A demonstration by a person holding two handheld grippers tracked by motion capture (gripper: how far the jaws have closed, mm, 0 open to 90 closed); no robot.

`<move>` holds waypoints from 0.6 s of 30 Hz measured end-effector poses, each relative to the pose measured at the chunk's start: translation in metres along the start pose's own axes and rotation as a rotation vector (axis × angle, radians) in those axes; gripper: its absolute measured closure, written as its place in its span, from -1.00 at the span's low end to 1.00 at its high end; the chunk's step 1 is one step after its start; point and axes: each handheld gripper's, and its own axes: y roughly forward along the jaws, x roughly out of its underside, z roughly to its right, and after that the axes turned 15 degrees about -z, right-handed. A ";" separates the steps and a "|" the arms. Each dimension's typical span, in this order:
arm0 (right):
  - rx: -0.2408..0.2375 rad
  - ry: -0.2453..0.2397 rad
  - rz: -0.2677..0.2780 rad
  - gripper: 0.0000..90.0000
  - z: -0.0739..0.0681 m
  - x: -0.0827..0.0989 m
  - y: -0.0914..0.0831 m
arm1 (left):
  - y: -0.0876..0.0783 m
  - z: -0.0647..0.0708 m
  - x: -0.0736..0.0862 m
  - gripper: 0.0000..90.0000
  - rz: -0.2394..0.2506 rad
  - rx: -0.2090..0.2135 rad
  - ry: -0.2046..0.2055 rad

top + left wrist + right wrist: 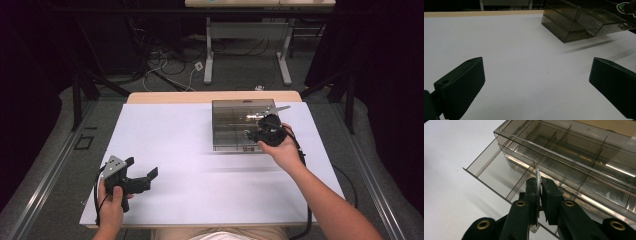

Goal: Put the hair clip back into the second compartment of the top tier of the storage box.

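Observation:
A smoky clear plastic drawer box (235, 125) stands on the white table top (190, 165), right of centre and toward the far side. In the right gripper view one divided drawer (496, 170) is slid partway out of the box (579, 155). My right gripper (539, 192) is at the drawer's front edge, shut on a thin pale flat piece (538, 176) seen edge-on; I cannot tell whether it belongs to the drawer. In the high view this gripper (267, 131) sits at the box's right front corner. My left gripper (141, 167) rests low at the near left, open and holding nothing (537, 80); the box (574, 22) lies far ahead of it.
The white sheet covers a wooden table (200, 96) whose far edge shows behind the box. Beyond it stand table legs (209, 55) and loose cables (170, 65) on the floor. Bare white surface stretches between the two grippers.

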 end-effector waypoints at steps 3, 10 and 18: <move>0.002 -0.001 -0.007 0.86 0.001 -0.002 0.004 | 0.000 0.000 0.000 -0.99 -0.001 0.001 -0.001; 0.017 0.006 -0.010 0.86 0.003 -0.006 0.012 | -0.001 0.000 0.000 -0.99 0.001 0.001 0.001; 0.015 0.023 -0.016 0.86 0.007 -0.008 0.018 | 0.000 0.000 0.000 -0.99 -0.002 0.002 0.001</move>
